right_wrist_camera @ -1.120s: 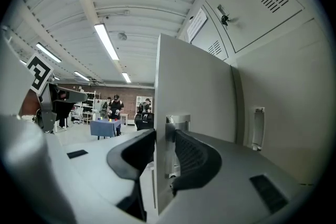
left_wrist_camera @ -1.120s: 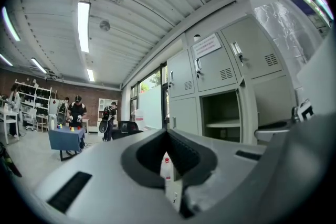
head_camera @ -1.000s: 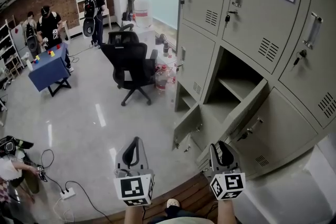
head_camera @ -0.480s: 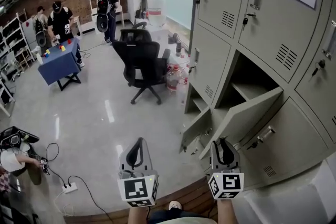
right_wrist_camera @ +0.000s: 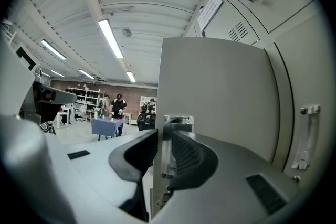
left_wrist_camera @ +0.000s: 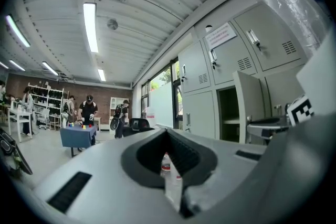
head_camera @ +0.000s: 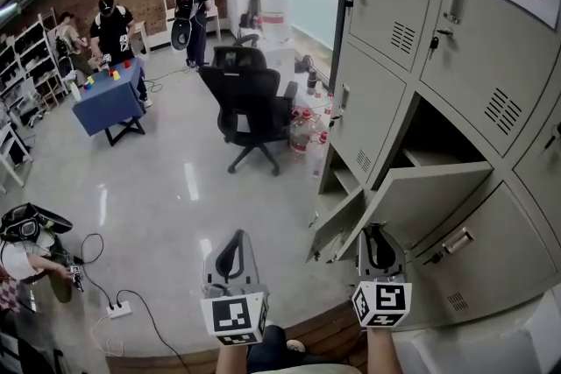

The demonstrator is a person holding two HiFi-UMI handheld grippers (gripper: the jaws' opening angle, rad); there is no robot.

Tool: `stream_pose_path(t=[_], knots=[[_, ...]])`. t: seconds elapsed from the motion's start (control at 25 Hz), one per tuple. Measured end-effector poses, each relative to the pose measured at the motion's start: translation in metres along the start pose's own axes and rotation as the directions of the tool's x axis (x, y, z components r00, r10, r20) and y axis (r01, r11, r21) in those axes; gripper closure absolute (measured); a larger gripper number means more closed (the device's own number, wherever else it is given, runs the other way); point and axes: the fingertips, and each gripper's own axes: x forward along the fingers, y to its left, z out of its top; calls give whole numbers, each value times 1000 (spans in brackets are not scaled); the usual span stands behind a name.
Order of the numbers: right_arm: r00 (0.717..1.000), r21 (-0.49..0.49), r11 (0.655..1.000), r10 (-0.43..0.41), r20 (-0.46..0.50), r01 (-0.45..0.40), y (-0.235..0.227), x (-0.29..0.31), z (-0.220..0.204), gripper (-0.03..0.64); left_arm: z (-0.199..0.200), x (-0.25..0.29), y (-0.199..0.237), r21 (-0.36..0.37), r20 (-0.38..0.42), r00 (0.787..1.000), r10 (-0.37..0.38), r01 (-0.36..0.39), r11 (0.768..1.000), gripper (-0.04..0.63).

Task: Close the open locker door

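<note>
The open locker door [head_camera: 421,197] swings out from the middle row of the grey lockers, showing the shelf inside. My right gripper [head_camera: 375,234] is at the door's free edge. In the right gripper view the door's [right_wrist_camera: 215,92] thin edge and its latch stand between the two jaws of the right gripper [right_wrist_camera: 164,136]. These jaws are closing, and a small gap still shows beside the edge. My left gripper [head_camera: 231,241] hovers over the floor left of the lockers. In the left gripper view, the left gripper [left_wrist_camera: 167,131] has its fingertips together and holds nothing.
A second, lower locker door [head_camera: 337,223] also hangs open just left of my right gripper. A black office chair [head_camera: 254,114] and water bottles [head_camera: 307,131] stand by the lockers. A blue table [head_camera: 110,96] and people are further back. A power strip [head_camera: 118,308] lies on the floor at left.
My right gripper has come up to the open door's edge, which now sits between its jaws. The lockers have slid closer in the head view. The left gripper has hardly moved.
</note>
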Motion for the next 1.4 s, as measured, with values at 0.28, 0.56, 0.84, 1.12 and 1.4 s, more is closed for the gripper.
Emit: stream_pose_path(t=[0.28, 0.56, 0.84, 1.12, 1.4], knots=[[1000, -14, 1000, -24, -4, 24, -8, 28, 1, 552, 1, 36, 2, -3, 11, 1000, -15, 15, 1000, 597], [997, -36, 996, -80, 12, 81, -17, 55, 3, 561, 0, 92, 0, -6, 41, 996, -79, 79, 997, 598], [970, -40, 971, -230, 78, 234, -34, 89, 5, 562, -30, 164, 1, -2, 33, 978, -205, 205, 979, 598], [917, -54, 917, -389, 88, 394, -58, 122, 2, 561, -31, 232, 0, 56, 71, 934, -349, 346, 937, 597], [874, -71, 872, -482, 55, 485, -79, 143, 2, 561, -36, 272, -13, 26, 53, 893, -448, 447, 894, 597]])
